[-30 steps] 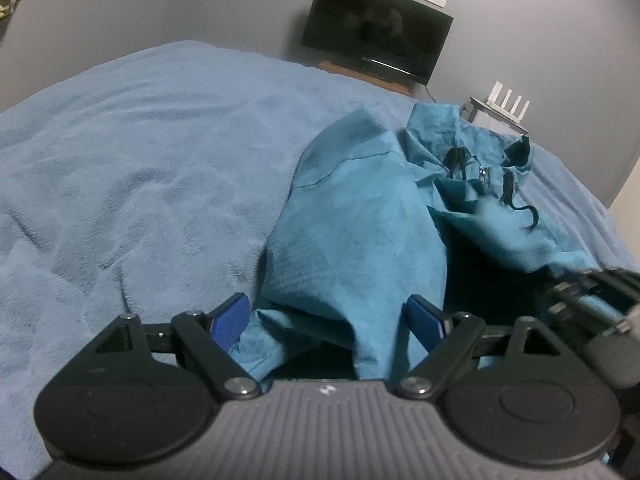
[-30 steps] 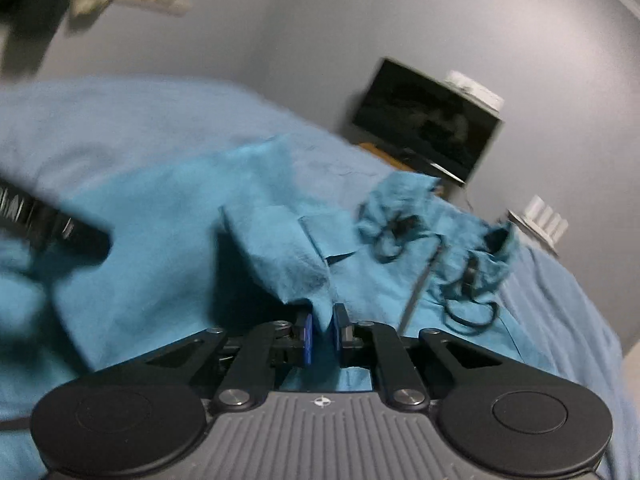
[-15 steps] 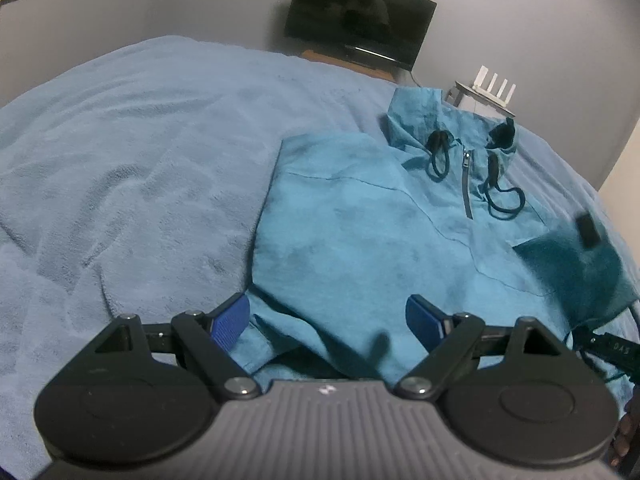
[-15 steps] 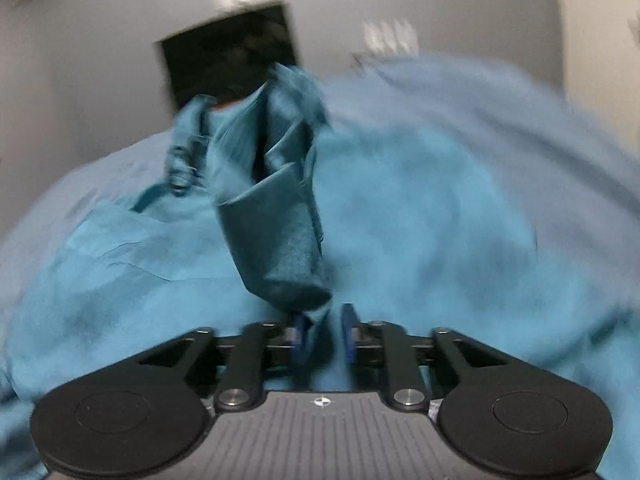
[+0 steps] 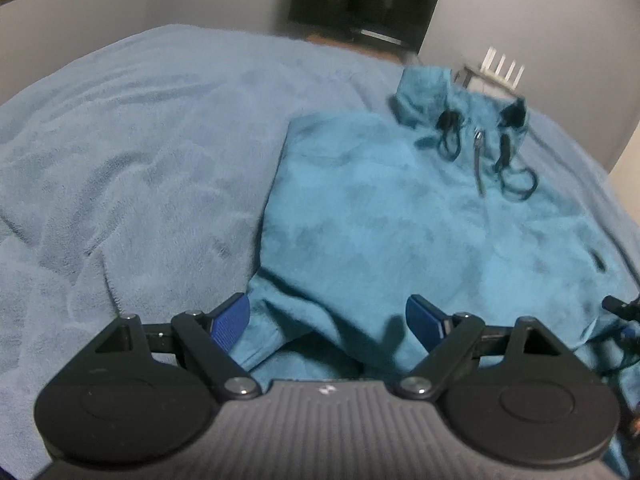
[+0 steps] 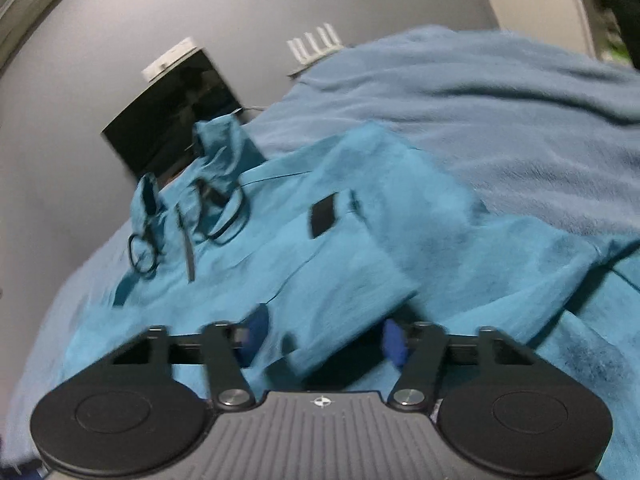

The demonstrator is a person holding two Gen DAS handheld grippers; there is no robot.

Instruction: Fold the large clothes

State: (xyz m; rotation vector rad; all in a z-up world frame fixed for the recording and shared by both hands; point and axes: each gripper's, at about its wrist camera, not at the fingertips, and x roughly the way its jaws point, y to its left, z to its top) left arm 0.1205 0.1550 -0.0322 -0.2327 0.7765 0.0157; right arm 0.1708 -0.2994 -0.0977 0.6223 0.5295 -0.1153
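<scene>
Two claws over teal jacket, left claw gaping, right claw parted, sleeve loose between.

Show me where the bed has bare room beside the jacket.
Bare blanket runs from the jacket to the bed's left edge, and a strip lies right of its sleeve. The middle is crowded: jacket body, cords, both grippers over the hem.
</scene>
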